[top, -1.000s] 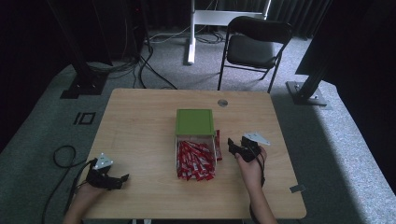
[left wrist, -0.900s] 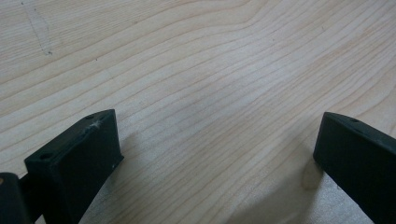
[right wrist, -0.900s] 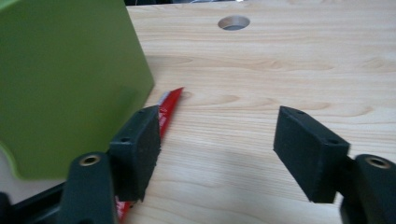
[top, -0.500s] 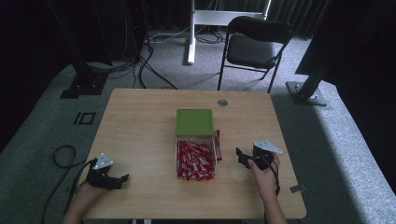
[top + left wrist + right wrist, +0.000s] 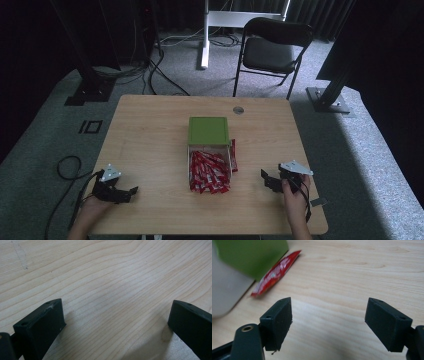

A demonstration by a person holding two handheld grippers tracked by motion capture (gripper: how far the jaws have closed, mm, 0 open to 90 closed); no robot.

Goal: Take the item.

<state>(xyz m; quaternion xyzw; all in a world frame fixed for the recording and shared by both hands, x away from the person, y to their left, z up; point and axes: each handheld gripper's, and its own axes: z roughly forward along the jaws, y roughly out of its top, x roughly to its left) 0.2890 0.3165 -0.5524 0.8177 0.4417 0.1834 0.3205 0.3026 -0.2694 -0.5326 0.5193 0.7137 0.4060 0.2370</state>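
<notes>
The box (image 5: pixel 209 150) of red packets (image 5: pixel 209 172) is sitting mid-table (image 5: pixel 150 130), green lid (image 5: pixel 208 131) tipped back. One stray packet (image 5: pixel 275 272) is lying just beside the box. The right gripper (image 5: pixel 268 179), released, is resting right of the box; the left gripper (image 5: pixel 129 192), also released, is lying well left.

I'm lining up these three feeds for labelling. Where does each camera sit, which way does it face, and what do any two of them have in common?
High view: above the person's side, looking forward and down on the table, box of red packets, green lid; both forearms, left gripper, right gripper.
Left gripper view: on the left gripper, facing bare tabletop; open jaws.
Right gripper view: on the right gripper, facing the green lid and a stray red packet; open jaws.
Shared: high and right gripper views both show lid and stray packet.
</notes>
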